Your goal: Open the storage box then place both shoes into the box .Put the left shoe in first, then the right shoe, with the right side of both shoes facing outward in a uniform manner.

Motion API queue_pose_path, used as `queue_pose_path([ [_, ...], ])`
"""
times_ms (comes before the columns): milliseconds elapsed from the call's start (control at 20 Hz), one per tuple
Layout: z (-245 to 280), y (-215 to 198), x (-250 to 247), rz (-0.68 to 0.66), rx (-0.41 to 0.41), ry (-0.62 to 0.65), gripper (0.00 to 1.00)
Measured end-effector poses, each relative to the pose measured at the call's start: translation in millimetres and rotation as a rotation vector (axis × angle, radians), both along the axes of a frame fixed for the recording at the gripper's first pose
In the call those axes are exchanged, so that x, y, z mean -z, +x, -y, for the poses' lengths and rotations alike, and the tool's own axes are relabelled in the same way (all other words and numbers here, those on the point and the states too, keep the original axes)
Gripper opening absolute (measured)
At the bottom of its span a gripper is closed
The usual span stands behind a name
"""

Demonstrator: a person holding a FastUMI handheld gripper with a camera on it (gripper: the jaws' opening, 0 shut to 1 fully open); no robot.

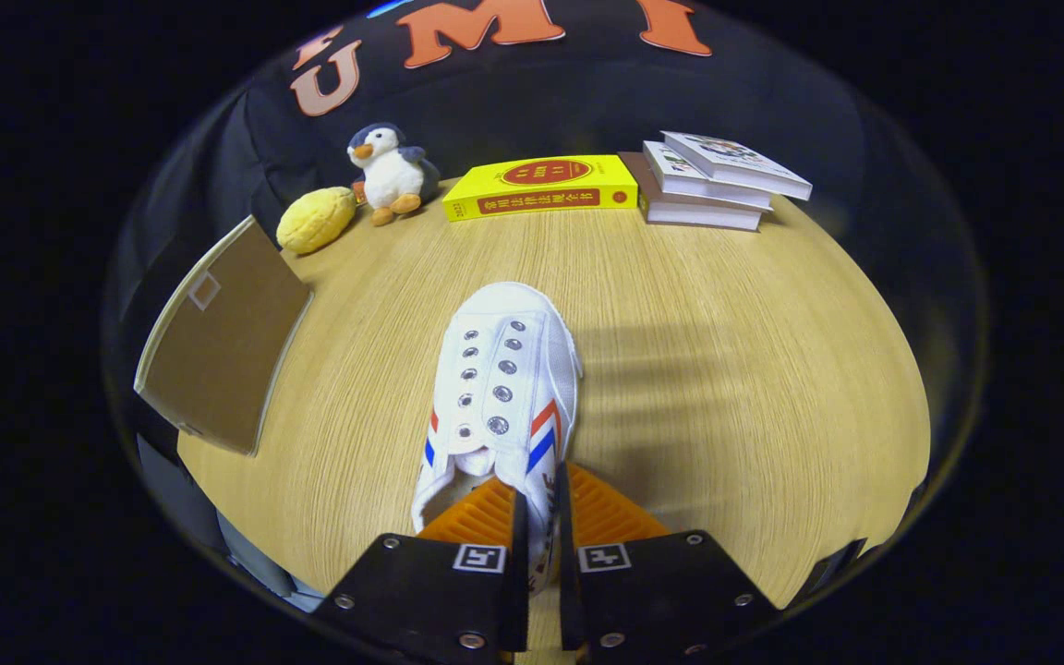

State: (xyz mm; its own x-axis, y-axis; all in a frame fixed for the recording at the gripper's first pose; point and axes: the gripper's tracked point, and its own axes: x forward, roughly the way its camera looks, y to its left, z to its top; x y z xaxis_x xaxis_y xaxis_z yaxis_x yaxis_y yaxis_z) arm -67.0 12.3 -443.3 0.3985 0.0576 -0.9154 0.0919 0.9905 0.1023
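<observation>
The gripper is seen with its two fingers drawn close together, clamped on the right side wall of a white canvas shoe; one finger sits inside the shoe opening and the other against the outer side, so that the wall of the shoe is pinched between them. The shoe is pointed away from the gripper, toe toward the far side of the wooden table, with metal eyelets along its tongue and red and blue diagonal stripes on both sides. Whether the sole is resting on the table or raised slightly above it cannot be determined. To the left of the shoe, and apart from it, a brown flap with a pale edge is observed, tilted and hanging over the table's left edge; this appears to be the lid of the storage box, though the box body cannot be made out. Along the far side of the table, well beyond the shoe, a yellow bun-shaped plush, a penguin plush, a yellow book lying flat and a stack of three books are recorded.
</observation>
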Motion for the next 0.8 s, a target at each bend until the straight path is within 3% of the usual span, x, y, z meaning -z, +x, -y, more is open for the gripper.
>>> queue_pose_path([
  [100,4.4,5.0,-2.6,-0.001,0.041,0.002,0.03],
  [200,1.2,7.0,-14.0,0.0,0.07,0.03,0.01],
  [450,-7.7,33.2,-55.2,0.091,0.082,0.046,0.01],
  [800,0.5,23.6,-28.0,0.025,0.077,-0.041,0.01],
])
